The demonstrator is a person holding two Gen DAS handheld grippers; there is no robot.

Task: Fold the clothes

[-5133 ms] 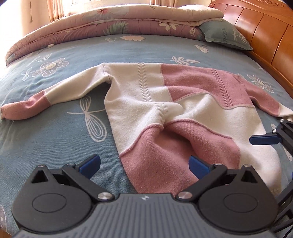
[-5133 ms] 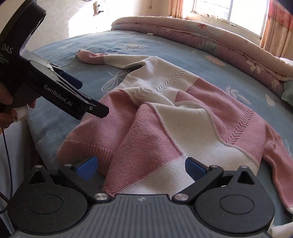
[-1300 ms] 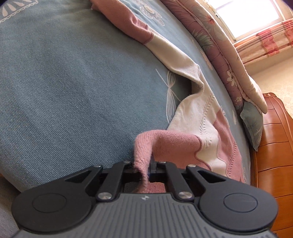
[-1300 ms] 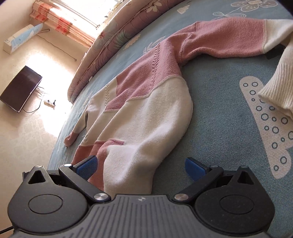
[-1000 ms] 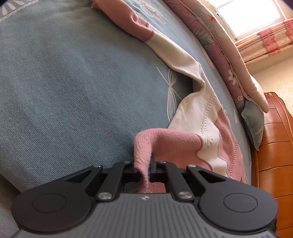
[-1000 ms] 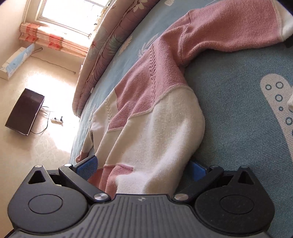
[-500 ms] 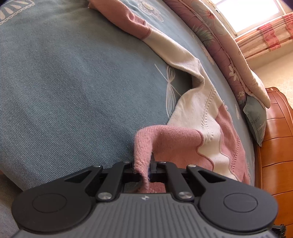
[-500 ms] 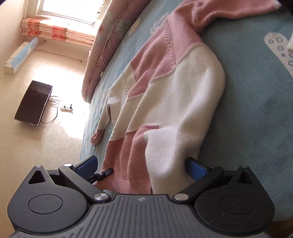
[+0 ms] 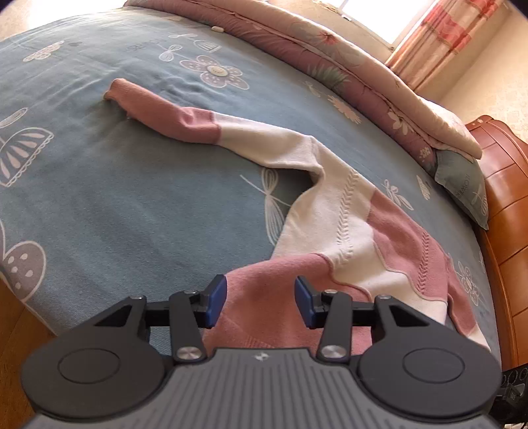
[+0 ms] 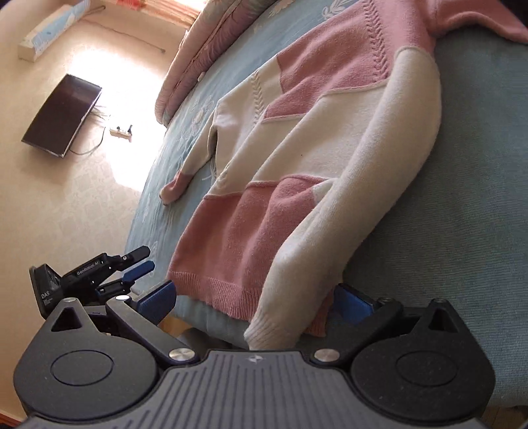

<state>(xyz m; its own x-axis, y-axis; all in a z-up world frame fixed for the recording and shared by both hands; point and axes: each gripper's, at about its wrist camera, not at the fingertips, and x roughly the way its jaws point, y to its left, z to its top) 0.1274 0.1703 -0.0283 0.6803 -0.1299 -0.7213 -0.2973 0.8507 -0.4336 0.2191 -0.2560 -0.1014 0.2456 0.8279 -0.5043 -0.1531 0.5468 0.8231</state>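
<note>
Folding had barely begun: my pink-and-cream knitted sweater (image 9: 346, 237) lay spread flat, sleeves unfolded, left gripper (image 9: 260, 297) and right gripper (image 10: 254, 300) both spread, empty.

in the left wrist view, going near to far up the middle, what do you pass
left claw open over the hem → pink and cream sweater → its outstretched sleeve → blue flowered bedsheet → folded pink quilt → curtained window
</note>
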